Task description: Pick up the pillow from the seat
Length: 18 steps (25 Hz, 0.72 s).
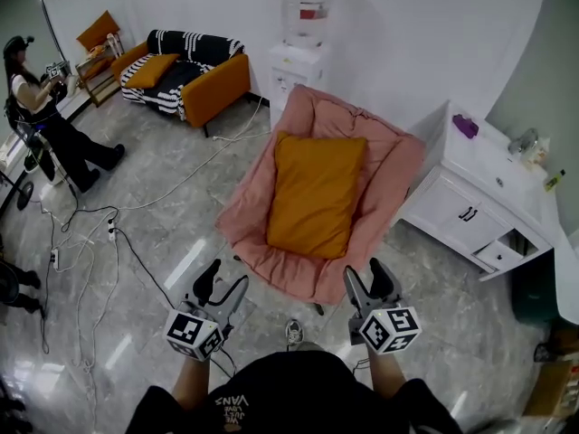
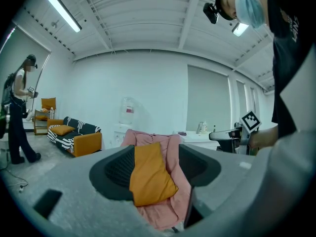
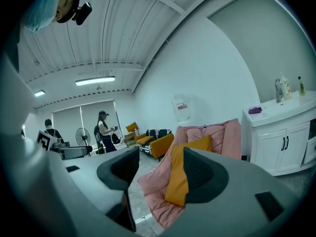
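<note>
An orange pillow [image 1: 315, 193] lies flat on the pink padded seat [image 1: 393, 165] in the middle of the head view. The pillow [image 2: 149, 174] also fills the gap ahead in the left gripper view, and it [image 3: 180, 177] shows edge-on in the right gripper view. My left gripper [image 1: 222, 286] hovers open over the floor, short of the seat's near left corner. My right gripper [image 1: 369, 281] is open too, just off the seat's near right edge. Neither touches the pillow, and nothing lies between either pair of jaws.
A white cabinet [image 1: 470, 202] with a sink stands right of the seat. A water dispenser [image 1: 298, 39] is behind it. An orange and striped sofa [image 1: 190, 75] sits at the back left. A person [image 1: 45, 116] stands at far left. Cables [image 1: 99, 242] trail over the floor.
</note>
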{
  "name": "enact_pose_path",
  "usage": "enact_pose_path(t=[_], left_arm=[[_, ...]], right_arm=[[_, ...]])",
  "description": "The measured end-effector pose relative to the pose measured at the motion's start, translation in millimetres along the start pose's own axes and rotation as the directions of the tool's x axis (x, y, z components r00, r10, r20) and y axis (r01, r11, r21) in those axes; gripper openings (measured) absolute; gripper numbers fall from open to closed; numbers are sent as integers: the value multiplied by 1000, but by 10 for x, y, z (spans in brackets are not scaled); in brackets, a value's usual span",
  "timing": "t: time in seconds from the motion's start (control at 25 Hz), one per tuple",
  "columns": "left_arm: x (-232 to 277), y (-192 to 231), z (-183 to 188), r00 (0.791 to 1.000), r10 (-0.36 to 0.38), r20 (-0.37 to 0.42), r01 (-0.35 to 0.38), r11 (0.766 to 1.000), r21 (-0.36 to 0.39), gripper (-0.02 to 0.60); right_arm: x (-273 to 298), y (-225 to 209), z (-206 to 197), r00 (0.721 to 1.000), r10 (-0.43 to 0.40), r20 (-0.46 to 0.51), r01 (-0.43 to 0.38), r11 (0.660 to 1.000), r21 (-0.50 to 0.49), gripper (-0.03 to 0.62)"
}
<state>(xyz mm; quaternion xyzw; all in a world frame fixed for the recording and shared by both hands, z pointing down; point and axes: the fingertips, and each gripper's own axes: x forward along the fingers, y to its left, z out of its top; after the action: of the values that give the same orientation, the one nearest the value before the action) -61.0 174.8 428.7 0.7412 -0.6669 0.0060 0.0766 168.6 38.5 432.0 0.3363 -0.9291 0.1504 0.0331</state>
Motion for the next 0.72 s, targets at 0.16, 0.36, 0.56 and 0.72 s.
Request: enact_pose_path(t=[0.16,0.36,0.56,0.72], left_arm=[[384,94,41,1000,-11,4,11,1000,-1,275],[781,198,74,1000,-20,-3,20,1000,-14,275],[1019,414,22,999,-43,-31,42,999,-24,275],[1271,710,-29,995,-83,-60,81,996,-38,275]], right_arm=[[220,-187,92,1000,-2,4,2,1000,-2,265],[427,-408,224,1000,-14,-3,14,1000,-16,264],[616,-533,197,998,-60,-17,60,998,7,264],[846,-545,172,994,-107,-25,107,994,16,264]])
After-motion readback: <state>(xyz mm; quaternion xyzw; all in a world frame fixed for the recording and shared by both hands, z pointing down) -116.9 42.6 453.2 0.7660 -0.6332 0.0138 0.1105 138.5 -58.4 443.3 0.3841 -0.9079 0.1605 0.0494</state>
